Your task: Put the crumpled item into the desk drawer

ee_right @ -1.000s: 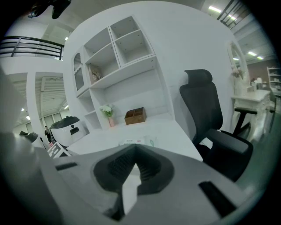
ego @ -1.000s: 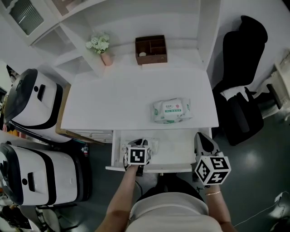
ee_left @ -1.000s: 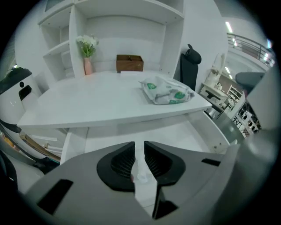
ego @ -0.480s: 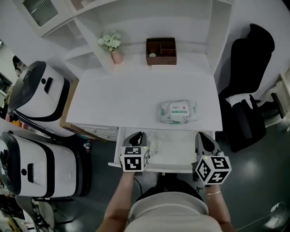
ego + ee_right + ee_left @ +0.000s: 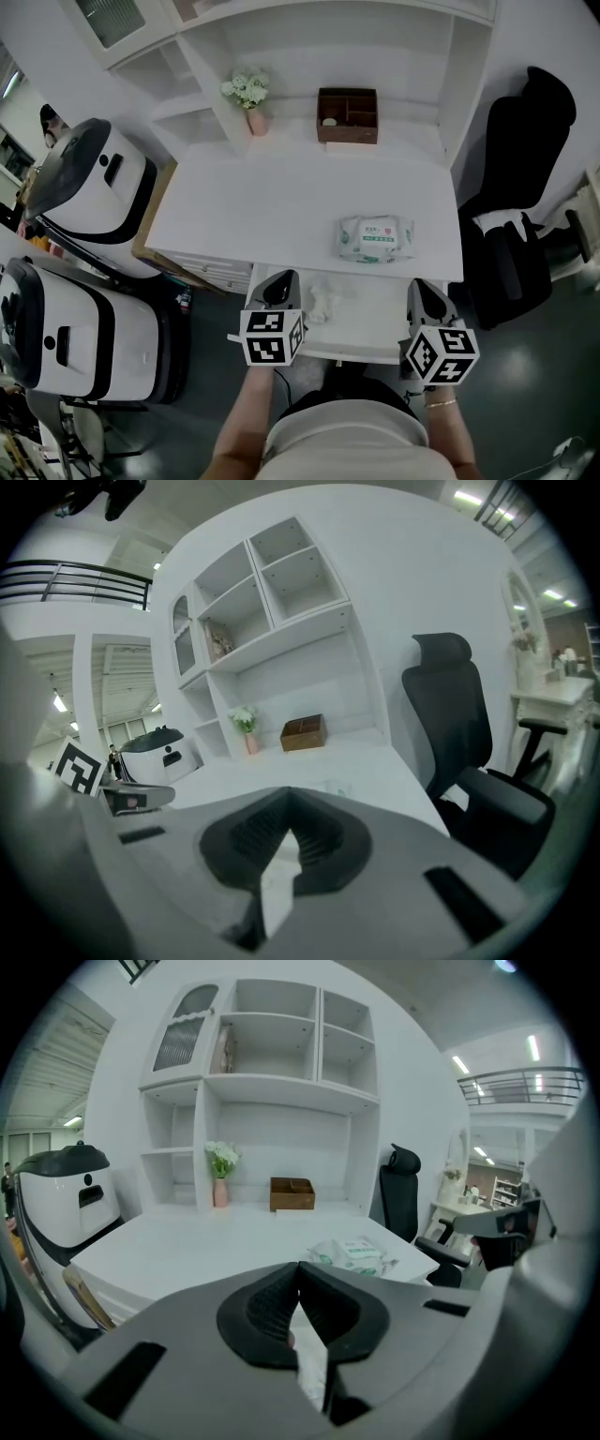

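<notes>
Head view: the rear of the drawer is hidden under the desk top, and the left gripper covers its left front corner. The crumpled item is too small for its material to be told. Print on the wipes pack is unreadable. The pale thing in the wooden box cannot be identified. The left edge cuts off the lower white machine; the bottom edge cuts off the person's torso.
</notes>
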`<state>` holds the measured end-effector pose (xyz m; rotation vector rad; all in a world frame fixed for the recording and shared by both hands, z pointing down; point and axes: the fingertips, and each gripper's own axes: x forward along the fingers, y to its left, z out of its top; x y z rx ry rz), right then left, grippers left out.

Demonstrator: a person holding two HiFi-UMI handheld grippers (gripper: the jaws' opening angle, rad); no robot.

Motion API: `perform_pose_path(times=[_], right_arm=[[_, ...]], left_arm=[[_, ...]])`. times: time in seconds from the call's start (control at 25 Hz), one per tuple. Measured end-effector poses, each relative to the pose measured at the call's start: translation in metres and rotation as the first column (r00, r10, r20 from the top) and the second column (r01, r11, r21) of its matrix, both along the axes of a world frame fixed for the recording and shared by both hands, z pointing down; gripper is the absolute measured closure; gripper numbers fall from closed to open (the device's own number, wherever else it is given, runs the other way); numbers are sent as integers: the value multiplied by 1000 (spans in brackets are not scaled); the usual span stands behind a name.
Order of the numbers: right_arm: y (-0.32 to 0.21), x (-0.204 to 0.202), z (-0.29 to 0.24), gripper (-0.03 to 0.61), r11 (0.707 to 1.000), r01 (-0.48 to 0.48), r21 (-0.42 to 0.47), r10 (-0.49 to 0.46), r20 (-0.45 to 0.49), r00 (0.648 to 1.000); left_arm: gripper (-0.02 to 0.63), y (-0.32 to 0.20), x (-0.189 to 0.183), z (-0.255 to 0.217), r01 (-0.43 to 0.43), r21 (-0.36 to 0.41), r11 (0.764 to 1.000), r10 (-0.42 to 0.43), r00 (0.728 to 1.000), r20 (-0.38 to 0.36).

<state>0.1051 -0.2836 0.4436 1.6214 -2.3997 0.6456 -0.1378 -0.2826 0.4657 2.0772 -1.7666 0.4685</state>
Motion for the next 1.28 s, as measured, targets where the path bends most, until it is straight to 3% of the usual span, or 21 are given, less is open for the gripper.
perform_pose_path(times=[0.52,1.28], right_arm=[[-8,-12,-14,577,997,52,56,-53,3,999],[-20,-14,-14,577,996,73,55,-73,-13,997]], left_arm=[[620,0,-6,-44,35,145,989,-31,999,-30],[620,-5,-15,-49,82,166,983,-67,994,-92]])
